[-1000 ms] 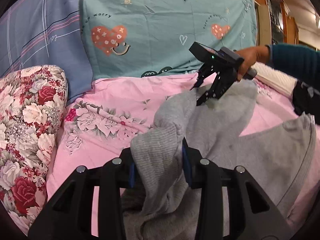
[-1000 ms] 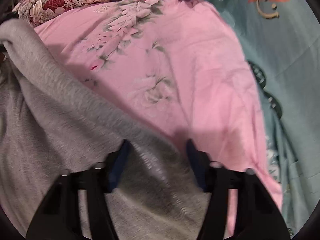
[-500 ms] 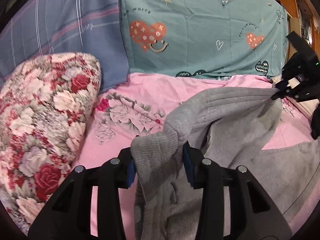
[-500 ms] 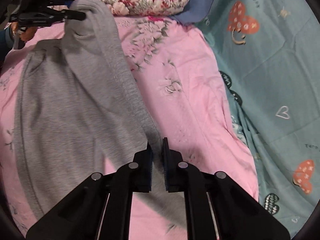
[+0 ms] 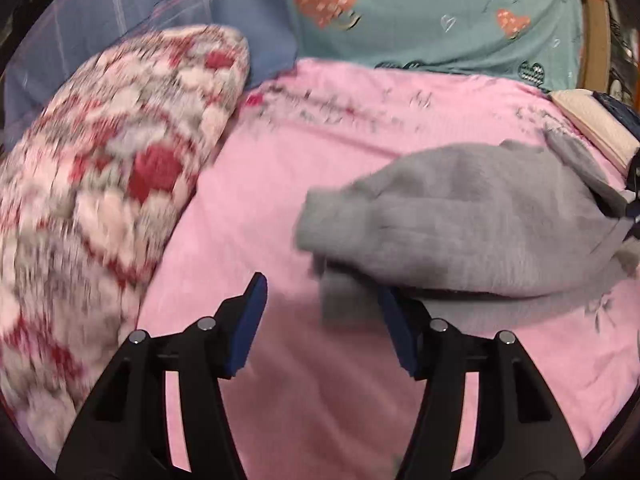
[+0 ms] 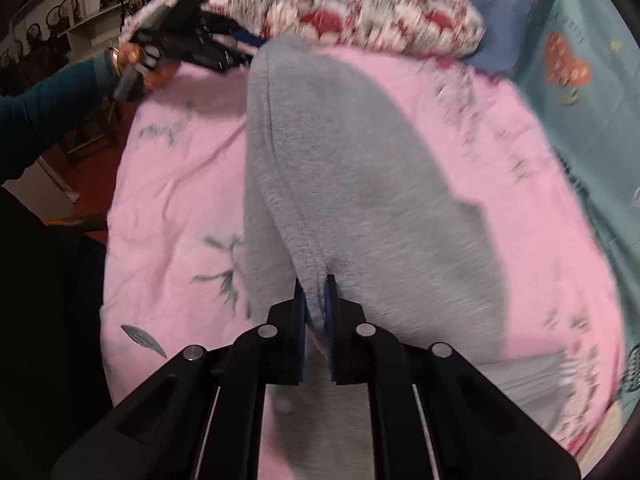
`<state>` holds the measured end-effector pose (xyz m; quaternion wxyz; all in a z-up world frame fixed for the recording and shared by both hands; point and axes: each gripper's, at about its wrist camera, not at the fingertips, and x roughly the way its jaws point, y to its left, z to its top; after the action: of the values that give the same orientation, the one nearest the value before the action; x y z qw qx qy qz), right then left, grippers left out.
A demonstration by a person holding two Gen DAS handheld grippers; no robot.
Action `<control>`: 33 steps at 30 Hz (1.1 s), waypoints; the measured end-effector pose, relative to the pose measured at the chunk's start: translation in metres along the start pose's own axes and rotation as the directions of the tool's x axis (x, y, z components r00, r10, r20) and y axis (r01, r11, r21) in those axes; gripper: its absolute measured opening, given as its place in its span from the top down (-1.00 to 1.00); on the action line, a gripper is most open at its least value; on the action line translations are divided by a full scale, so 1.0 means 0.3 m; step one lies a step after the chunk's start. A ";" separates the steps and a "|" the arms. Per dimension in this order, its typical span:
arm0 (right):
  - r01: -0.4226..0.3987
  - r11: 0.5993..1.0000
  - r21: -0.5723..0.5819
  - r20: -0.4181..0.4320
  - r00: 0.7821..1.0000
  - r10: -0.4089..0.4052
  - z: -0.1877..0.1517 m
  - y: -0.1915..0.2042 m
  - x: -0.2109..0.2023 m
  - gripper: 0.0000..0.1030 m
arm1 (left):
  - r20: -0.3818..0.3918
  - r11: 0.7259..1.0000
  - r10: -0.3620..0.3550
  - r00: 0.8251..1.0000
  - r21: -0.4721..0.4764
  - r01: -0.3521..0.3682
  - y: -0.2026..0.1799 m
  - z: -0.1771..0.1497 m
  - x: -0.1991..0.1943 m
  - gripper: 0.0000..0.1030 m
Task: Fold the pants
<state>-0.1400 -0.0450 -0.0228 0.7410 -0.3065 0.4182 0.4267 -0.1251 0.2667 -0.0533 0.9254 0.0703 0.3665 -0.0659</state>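
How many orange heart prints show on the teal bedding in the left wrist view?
2: a large orange heart print at the top centre of the teal bedding, and a smaller orange heart print further right. Others may lie outside the frame.

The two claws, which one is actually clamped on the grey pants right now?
The right claw: its jaws are pinched shut on a fold of the grey pants. The left claw stands wide open, gripping nothing.

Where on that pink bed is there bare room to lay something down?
Bare pink sheet lies between the flowered pillow and the grey pants, and along the bed's near edge beside them. The middle is taken by the pants.
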 end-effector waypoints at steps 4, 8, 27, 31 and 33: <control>-0.009 0.999 0.050 0.039 0.999 0.007 0.001 -0.005 -0.026 0.83 | 0.011 0.994 -0.040 0.999 -0.103 0.041 0.074 -0.051 -0.078 -0.16; 0.005 0.998 0.059 0.081 0.997 -0.010 0.003 -0.010 -0.104 0.83 | 0.093 0.953 -0.177 0.980 -0.232 0.194 0.114 -0.013 -0.164 -0.39; 0.364 0.482 0.797 -0.228 0.921 -0.317 -0.254 -0.772 -0.156 -0.68 | -0.065 0.987 -0.128 0.990 -0.109 0.120 -0.089 0.017 -0.010 -0.50; 0.394 0.299 0.869 -0.326 0.911 -0.254 -0.305 -0.924 -0.025 -0.68 | 0.034 0.984 -0.156 0.987 -0.078 0.158 -0.105 0.070 -0.106 -0.51; 0.456 0.274 0.846 -0.392 0.883 -0.259 -0.287 -0.946 0.048 -0.68 | 0.062 0.979 -0.191 0.980 -0.057 0.194 -0.129 0.094 -0.126 -0.60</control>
<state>0.0855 -0.2367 -0.0476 0.8183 0.0387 0.5665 -0.0892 -0.1402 0.2265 -0.0101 0.9263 0.0036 0.3475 -0.1457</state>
